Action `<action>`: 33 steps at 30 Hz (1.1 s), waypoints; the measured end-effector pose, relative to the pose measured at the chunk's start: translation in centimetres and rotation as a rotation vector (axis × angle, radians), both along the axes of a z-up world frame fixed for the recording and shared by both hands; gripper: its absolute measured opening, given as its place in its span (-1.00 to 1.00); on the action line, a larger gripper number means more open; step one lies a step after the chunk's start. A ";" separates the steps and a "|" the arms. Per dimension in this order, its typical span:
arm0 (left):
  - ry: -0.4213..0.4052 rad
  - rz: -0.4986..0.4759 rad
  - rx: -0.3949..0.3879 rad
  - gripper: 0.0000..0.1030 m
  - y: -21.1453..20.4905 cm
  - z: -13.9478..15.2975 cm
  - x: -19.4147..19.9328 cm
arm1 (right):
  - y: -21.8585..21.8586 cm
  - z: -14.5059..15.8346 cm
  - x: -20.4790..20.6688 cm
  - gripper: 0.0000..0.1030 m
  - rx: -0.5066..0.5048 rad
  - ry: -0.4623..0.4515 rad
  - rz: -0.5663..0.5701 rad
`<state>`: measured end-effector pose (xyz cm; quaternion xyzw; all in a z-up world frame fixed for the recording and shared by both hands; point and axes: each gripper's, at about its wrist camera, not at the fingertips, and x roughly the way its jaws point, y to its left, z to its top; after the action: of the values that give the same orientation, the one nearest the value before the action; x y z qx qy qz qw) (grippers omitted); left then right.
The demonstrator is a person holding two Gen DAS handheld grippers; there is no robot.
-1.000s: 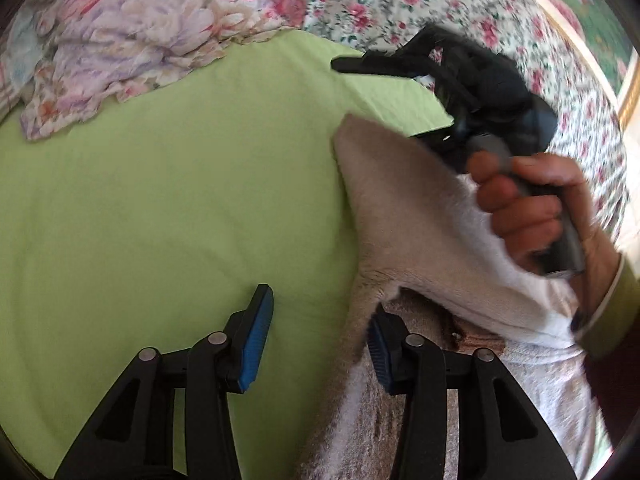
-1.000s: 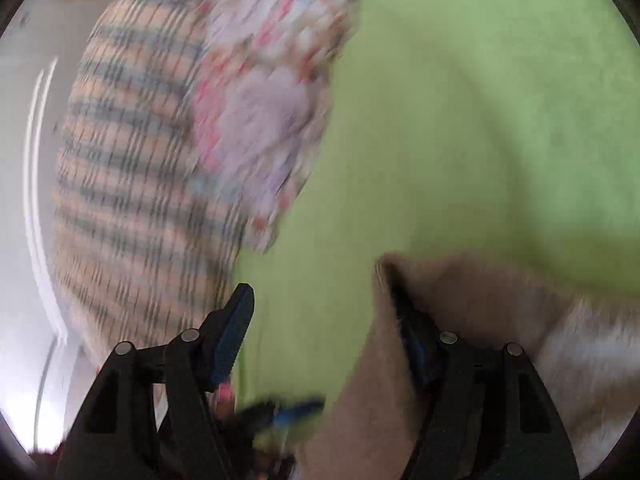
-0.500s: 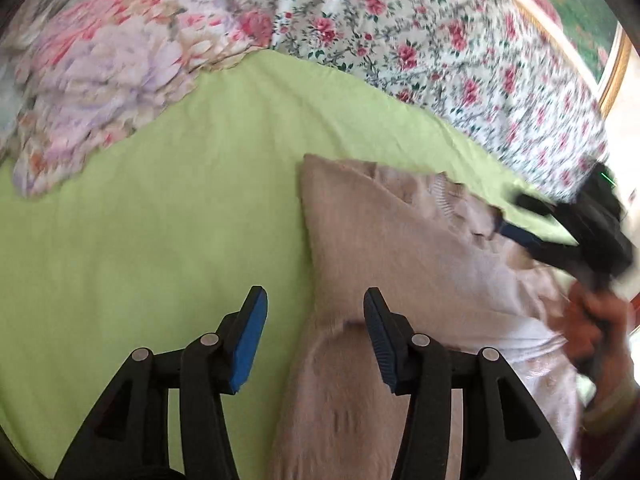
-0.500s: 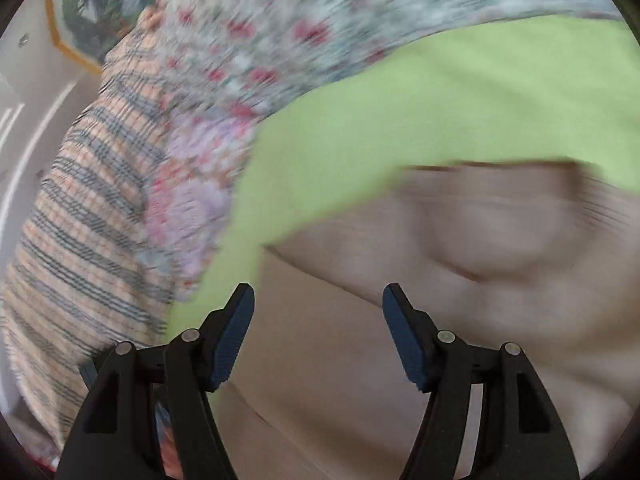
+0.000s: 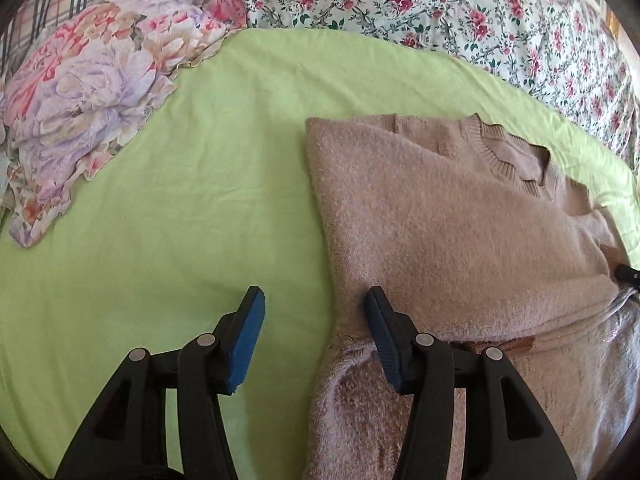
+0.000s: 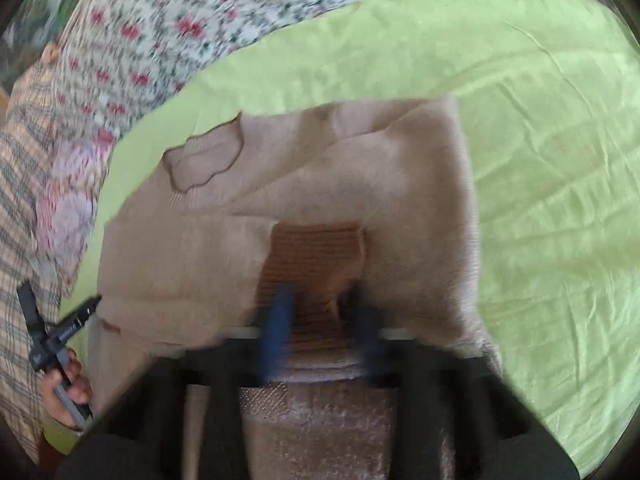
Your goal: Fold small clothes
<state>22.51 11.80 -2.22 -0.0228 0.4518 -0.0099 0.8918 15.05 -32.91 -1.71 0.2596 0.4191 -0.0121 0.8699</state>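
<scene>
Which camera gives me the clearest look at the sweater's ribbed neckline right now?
The left wrist view: the sweater lies sharp there, with its ribbed neckline plain at the upper right. The right wrist view is motion-blurred; the neckline shows only as a soft outline at the upper left of the garment.

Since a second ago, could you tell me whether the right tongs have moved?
Yes. In the left view they swept from above the sweater, near the floral bedspread, to the right edge.
</scene>
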 end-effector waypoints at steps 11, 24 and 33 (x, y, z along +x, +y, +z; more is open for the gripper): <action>0.006 -0.017 0.060 0.10 -0.8 -0.5 0.2 | -0.2 -2.8 -1.4 -0.90 -0.102 0.043 -0.066; 0.050 -0.043 0.024 0.11 -0.8 0.8 -8.3 | 0.6 1.2 -10.7 -0.80 -0.043 -0.046 -0.082; 0.096 -0.078 -0.084 0.24 0.3 0.3 -19.6 | 2.6 1.6 -18.5 -0.22 -0.022 -0.089 -0.032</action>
<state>2.92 12.08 -1.94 -0.0428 0.4936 -0.0626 0.8663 -3.47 -30.29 -0.09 0.2569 0.3756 -0.0188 0.8902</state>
